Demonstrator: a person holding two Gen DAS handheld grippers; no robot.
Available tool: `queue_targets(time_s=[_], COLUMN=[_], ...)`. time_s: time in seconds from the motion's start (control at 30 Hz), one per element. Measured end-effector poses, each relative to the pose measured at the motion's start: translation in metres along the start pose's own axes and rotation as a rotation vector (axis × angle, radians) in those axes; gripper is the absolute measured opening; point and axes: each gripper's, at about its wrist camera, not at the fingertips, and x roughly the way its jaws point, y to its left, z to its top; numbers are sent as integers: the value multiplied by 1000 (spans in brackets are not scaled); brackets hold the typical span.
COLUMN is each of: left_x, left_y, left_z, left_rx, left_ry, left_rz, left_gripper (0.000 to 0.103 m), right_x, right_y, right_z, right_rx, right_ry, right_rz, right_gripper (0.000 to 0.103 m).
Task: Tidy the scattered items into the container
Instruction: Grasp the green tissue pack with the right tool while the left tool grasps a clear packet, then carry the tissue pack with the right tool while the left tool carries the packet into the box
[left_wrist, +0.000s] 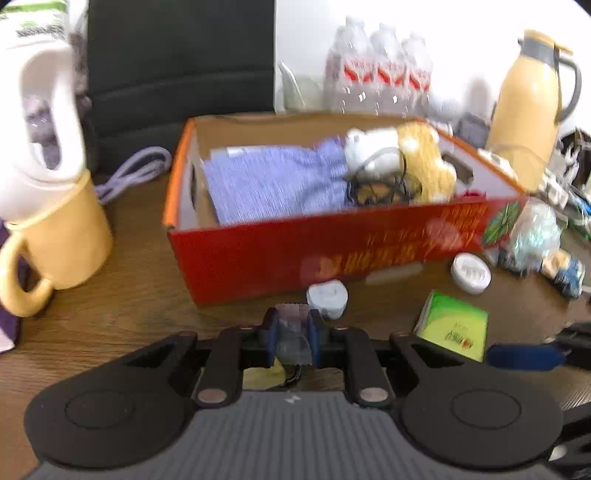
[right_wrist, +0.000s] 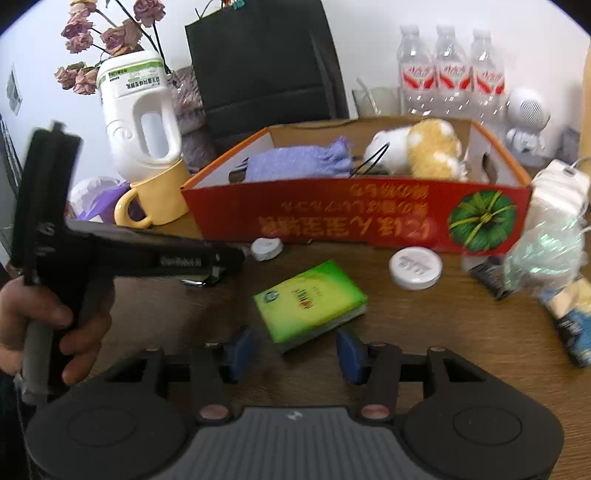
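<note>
Leftmost, a yellow mug (left_wrist: 64, 236) stands on the wooden table (left_wrist: 140, 295) w/ a white jug (left_wrist: 44, 122) behind it, jug top cut off by the frame edge. At centre, the left gripper (left_wrist: 293, 339) has its jaws narrowed onto a small clear packet (left_wrist: 291, 338); contents too blurred to read. Just beyond sits a white cap (left_wrist: 328, 297), touching or nearly touching the red cardboard box (left_wrist: 332, 251), which holds purple cloth (left_wrist: 273, 181) & a plush toy (left_wrist: 406, 158). Right wrist view: a hand (right_wrist: 44, 328) grips the left tool's handle; the right gripper (right_wrist: 291, 350) stands half open, nothing pinched, w/ a green tissue pack (right_wrist: 310, 302) lying just ahead. Far right, wrapped items are smeared, partly out of frame.
</note>
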Motion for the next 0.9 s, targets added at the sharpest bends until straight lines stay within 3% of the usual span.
queue_targets(time_s=[0.1,0.23,0.4,0.47,0.57,0.73,0.9], left_x=[-28,-53,-67,-68,-69,-84,-108], left_y=[-2,-2,4,6,4,-15,-38], left_z=[0,-7,-15,-18,-23,-30,-30], left_rx=[-17,-65,-129,-144,-155,-150,-139], left_ry=[-79,-128,-136,-132,-121,-167,-240], left_rz=[29,48,41,44,48,46,71], left_gripper=[17,17,17,17,17,17,17], right_x=[9,26,47,48,39,18,-36], right_y=[2,11,37,44,40,21,15], right_z=[4,15,20,15,12,8,0], right_rx=[35,52,-85,-142,-135,-54,-36], right_ry=[-19,-32,-41,-48,-51,-42,-187], right_rz=[-21,-31,-158,-194,-187,-162,-170], right_gripper=[70,71,70,65,46,45,45])
